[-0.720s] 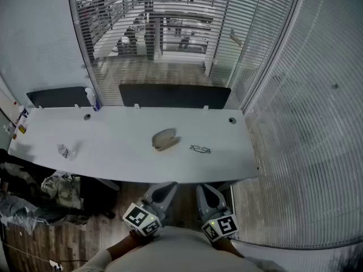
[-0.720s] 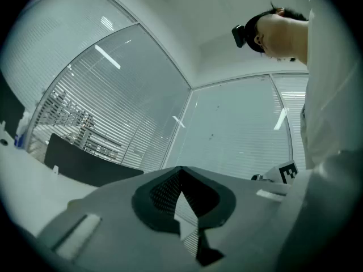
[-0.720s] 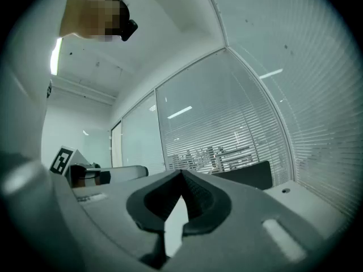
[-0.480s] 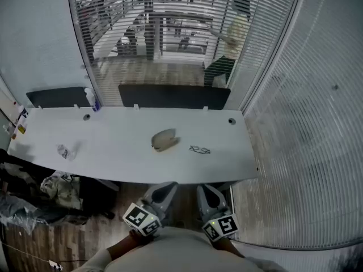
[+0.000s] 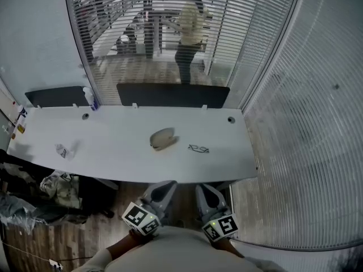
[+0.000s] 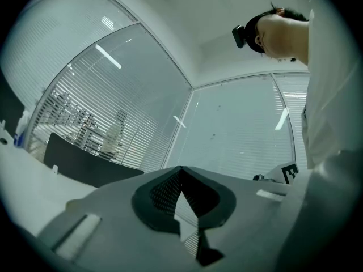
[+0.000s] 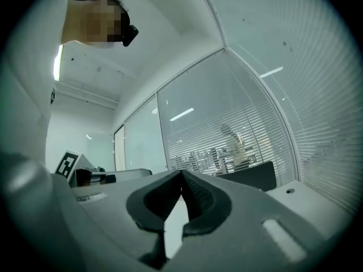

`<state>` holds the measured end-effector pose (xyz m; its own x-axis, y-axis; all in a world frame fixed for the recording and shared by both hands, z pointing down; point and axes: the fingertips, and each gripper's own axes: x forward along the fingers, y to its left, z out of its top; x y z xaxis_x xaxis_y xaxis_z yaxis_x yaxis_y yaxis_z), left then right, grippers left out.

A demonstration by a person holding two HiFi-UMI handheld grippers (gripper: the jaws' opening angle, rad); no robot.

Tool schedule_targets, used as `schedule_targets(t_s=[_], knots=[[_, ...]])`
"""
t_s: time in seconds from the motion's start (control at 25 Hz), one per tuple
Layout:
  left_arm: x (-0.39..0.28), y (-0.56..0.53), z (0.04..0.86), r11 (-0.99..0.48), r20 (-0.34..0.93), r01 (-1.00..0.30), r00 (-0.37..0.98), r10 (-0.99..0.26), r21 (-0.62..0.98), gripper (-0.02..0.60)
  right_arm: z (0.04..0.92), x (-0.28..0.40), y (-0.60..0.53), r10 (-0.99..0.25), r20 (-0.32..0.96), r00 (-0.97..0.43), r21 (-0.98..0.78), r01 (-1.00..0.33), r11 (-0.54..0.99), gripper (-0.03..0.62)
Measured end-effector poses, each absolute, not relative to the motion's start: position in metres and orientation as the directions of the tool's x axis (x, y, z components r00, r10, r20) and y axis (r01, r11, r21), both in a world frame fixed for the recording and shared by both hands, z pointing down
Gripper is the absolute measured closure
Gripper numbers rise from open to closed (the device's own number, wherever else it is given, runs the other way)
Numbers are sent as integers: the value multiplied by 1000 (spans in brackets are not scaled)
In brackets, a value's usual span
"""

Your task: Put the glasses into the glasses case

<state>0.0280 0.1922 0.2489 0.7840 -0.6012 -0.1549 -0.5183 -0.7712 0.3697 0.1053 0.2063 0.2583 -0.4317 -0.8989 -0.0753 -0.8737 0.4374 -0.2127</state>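
A beige oval glasses case (image 5: 163,139) lies on the white table (image 5: 113,152) near its middle, its lid slightly ajar. A pair of thin dark-framed glasses (image 5: 199,148) lies on the table just right of the case, apart from it. My left gripper (image 5: 168,185) and right gripper (image 5: 202,187) are held close to my body, below the table's front edge and well short of both objects. In the left gripper view the left gripper (image 6: 181,170) has its jaw tips together with nothing between them. The right gripper (image 7: 182,172) is likewise shut and empty.
A crumpled clear wrapper (image 5: 63,151) lies at the table's left, and a spray bottle (image 5: 88,98) stands at the back left. Dark low screens (image 5: 173,95) line the far edge. A person (image 5: 190,27) walks behind the glass blinds. Bags (image 5: 57,188) clutter the floor at left.
The person behind the blinds has walked from right to left. Both grippers, the case and the glasses have stayed where they were.
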Motion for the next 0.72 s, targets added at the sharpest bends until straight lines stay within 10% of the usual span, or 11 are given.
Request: schedule_targets(t_s=[0.72], knots=[[55, 208, 269, -737, -93, -569, 765, -637, 365, 578, 279, 148, 225, -907, -38, -419, -271, -870, 413, 592]])
